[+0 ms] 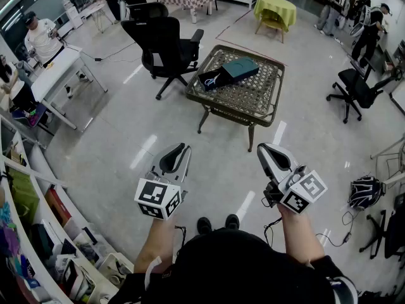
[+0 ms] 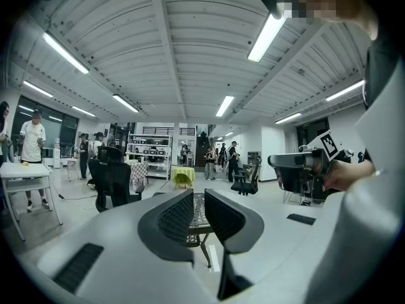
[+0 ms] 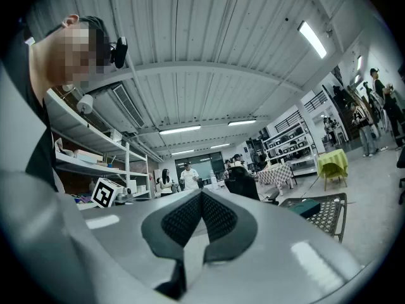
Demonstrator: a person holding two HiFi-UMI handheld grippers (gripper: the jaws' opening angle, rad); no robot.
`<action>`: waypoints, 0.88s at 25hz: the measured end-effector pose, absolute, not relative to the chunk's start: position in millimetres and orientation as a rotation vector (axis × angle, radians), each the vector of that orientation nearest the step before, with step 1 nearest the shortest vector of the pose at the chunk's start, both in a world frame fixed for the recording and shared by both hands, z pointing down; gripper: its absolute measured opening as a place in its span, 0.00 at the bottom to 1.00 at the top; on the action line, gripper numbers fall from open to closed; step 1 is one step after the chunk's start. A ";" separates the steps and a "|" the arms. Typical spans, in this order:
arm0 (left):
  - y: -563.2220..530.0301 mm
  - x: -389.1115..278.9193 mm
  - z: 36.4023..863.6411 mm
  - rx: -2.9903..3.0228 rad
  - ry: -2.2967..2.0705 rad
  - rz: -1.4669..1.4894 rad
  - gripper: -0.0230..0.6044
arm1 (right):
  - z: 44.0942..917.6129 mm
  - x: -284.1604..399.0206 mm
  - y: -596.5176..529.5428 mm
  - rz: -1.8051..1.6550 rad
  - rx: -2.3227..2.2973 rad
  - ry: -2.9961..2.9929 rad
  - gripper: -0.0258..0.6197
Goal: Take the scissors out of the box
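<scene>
Ahead of me stands a low wicker-topped table [image 1: 256,97]. On it lies an open dark box [image 1: 207,81] with blue-handled scissors [image 1: 214,78] inside, and a teal lid [image 1: 239,68] rests beside it. Both grippers hover over the floor, well short of the table. My left gripper [image 1: 183,151] has its jaws a little apart with nothing between them; through the gap [image 2: 199,196] I see the table [image 2: 197,213]. My right gripper [image 1: 265,149] is shut and empty, its pads meeting [image 3: 202,195]. The teal lid [image 3: 308,206] shows at the right of the right gripper view.
A black office chair [image 1: 166,46] stands just left of the table, another chair [image 1: 354,90] to the right. A white desk [image 1: 54,71] and shelving [image 1: 38,220] line the left. A helmet [image 1: 365,192] lies on the floor at right. A yellow-green covered stool [image 1: 275,10] and several people are farther back.
</scene>
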State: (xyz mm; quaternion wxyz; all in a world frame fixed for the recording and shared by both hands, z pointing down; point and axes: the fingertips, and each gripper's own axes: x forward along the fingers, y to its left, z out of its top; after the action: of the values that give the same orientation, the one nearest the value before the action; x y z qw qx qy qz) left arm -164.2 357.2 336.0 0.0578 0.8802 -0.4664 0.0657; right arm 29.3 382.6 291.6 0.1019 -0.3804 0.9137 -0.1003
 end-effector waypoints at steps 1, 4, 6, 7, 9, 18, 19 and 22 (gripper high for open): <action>357.9 -162.5 337.6 2.669 -1.407 0.202 0.13 | 292.5 29.6 383.0 -0.302 -1.119 2.694 0.05; 358.8 -157.9 341.1 2.672 -1.394 0.212 0.13 | 294.4 31.2 383.6 -0.312 -1.110 2.683 0.05; 358.9 -154.7 341.6 2.673 -1.393 0.217 0.13 | 294.8 33.8 383.9 -0.313 -1.107 2.679 0.05; 358.9 -152.9 341.1 2.673 -1.395 0.218 0.13 | 294.8 35.9 384.0 -0.315 -1.107 2.676 0.05; 358.6 -150.0 338.3 2.674 -1.414 0.216 0.13 | 294.6 41.2 383.9 -0.322 -1.105 2.667 0.05; 357.8 -127.0 328.5 2.685 -1.456 0.217 0.11 | 282.4 62.6 387.1 -0.238 -1.044 2.678 0.05; 357.9 -123.3 327.9 2.684 -1.461 0.217 0.11 | 280.2 65.7 388.0 -0.230 -1.029 2.679 0.05; 358.4 -110.7 325.3 2.681 -1.485 0.219 0.11 | 277.5 80.1 389.2 -0.206 -1.022 2.682 0.05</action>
State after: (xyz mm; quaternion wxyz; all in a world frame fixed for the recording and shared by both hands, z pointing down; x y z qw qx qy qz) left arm -110.7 358.4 325.3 0.0345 0.8720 -0.4830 0.0711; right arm 80.1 389.2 277.5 0.1318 -0.3521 0.9239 -0.0709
